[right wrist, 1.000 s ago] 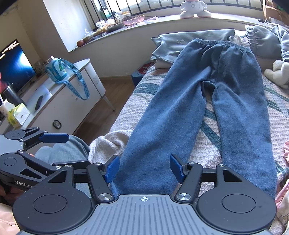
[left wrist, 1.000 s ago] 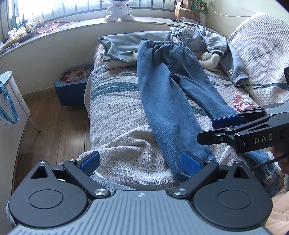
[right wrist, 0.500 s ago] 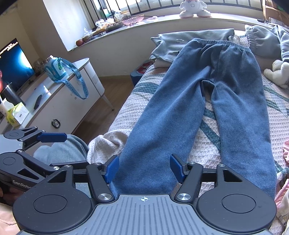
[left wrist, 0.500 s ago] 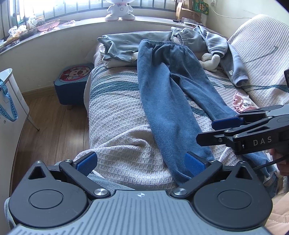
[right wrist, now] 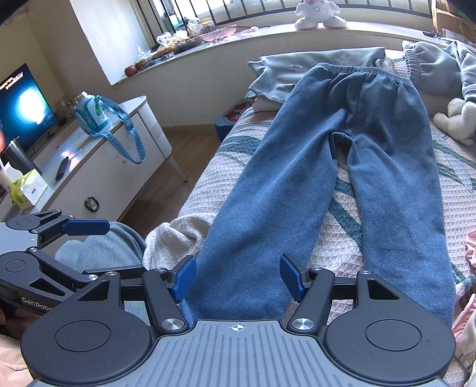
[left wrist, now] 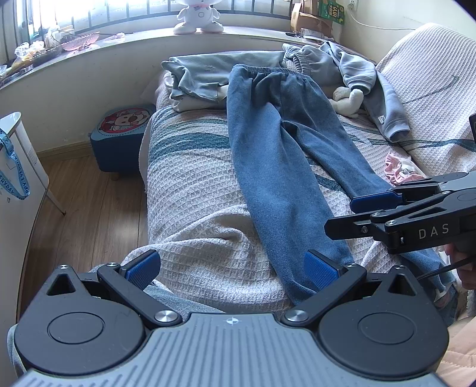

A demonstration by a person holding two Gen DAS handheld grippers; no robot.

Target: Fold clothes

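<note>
a sunlit room with a wooden floor (left wrist: 89, 214) and a long pale windowsill (left wrist: 125, 44) holds a sofa draped in a cream waffle-weave cover with teal streaks (left wrist: 193, 184). on the sill stands a white toy figure (left wrist: 197, 16). spread flat along the cover, waistband toward the window and cuffs toward the camera, lies a pair of blue fleece sweatpants (left wrist: 276, 166), its two legs parted in a narrow v. beyond the waistband sits a folded pale grey-blue garment (left wrist: 208, 74), and to the right of it a rumpled grey hoodie (left wrist: 357, 68) lies beside a cream plush toy (left wrist: 348, 99). a small pink cloth (left wrist: 398, 169) rests near the right trouser leg. beside the sofa stands a blue padded stool with a cartoon face (left wrist: 125, 131), and a white cabinet (right wrist: 104, 166) carries a bottle with a blue lanyard (right wrist: 92, 114).

the left gripper (left wrist: 232, 268) hovers over the near edge of the cover with its blue pads (left wrist: 142, 268) spread as wide as they go, nothing between them; the right pad sits just beside the cuff of one trouser leg. the right gripper (right wrist: 238, 278) hangs over that same leg near its cuff, its blue-tipped fingers (right wrist: 184, 278) partly apart on either side of the cloth and not pressing on it.
</note>
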